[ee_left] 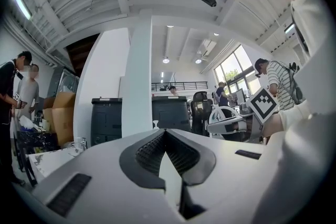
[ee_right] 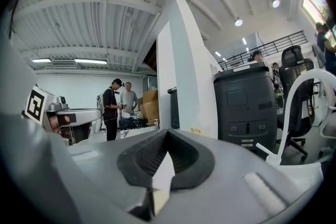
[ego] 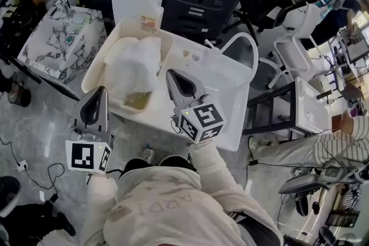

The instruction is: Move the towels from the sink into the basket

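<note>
Our left gripper (ego: 102,90), jaws clenched on nothing, hangs over open floor (ego: 40,118) just outside the basket's (ego: 92,69) near corner. Crumpled white towels (ego: 138,63) lie heaped inside the basket. Our right gripper (ego: 172,74), likewise clenched and empty, hovers over the sink's (ego: 225,75) bare left part, beside the basket's right rim.

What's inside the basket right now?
White towels fill most of the basket; a yellowish patch shows at its near end. Anything beneath the towels is covered.
</note>
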Action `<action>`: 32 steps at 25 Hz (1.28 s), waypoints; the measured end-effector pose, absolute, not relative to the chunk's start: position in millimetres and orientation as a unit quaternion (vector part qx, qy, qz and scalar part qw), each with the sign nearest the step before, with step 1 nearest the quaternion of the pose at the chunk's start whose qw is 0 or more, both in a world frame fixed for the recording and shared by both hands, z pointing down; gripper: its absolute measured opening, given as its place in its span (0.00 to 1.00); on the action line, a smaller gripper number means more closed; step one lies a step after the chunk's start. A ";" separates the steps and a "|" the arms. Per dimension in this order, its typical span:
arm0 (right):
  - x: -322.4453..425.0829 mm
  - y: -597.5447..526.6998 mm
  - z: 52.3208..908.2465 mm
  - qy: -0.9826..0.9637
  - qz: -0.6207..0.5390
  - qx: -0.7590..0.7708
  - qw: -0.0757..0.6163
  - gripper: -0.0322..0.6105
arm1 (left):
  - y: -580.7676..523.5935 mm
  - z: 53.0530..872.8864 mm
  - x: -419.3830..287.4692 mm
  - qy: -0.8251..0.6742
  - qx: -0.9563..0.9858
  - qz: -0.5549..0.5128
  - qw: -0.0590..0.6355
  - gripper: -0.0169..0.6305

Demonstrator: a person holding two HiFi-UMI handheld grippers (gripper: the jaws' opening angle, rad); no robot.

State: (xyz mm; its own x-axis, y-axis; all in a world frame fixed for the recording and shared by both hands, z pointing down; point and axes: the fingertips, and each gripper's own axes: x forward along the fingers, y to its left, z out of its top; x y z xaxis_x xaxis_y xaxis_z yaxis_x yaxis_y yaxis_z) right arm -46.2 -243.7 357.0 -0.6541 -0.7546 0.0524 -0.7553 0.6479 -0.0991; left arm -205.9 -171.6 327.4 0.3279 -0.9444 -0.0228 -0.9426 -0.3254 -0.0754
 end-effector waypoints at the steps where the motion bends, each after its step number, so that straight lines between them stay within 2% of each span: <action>1: -43.4 -242.0 355.3 -0.907 0.055 0.417 0.001 0.07 | -171.4 327.0 -204.1 0.578 -0.815 -0.013 0.038 0.03; 32: 11.2 -194.8 326.4 -0.882 0.014 0.470 -0.038 0.07 | -159.5 314.4 -171.2 0.547 -0.836 -0.007 0.053 0.03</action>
State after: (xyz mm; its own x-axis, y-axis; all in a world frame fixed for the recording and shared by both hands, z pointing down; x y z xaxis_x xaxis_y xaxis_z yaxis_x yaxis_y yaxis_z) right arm 11.2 -194.8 326.4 -0.5547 -0.8302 -0.0546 -0.8281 0.5573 -0.0610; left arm -171.2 -159.5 314.4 0.4024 -0.9143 -0.0462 -0.9129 -0.3970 -0.0951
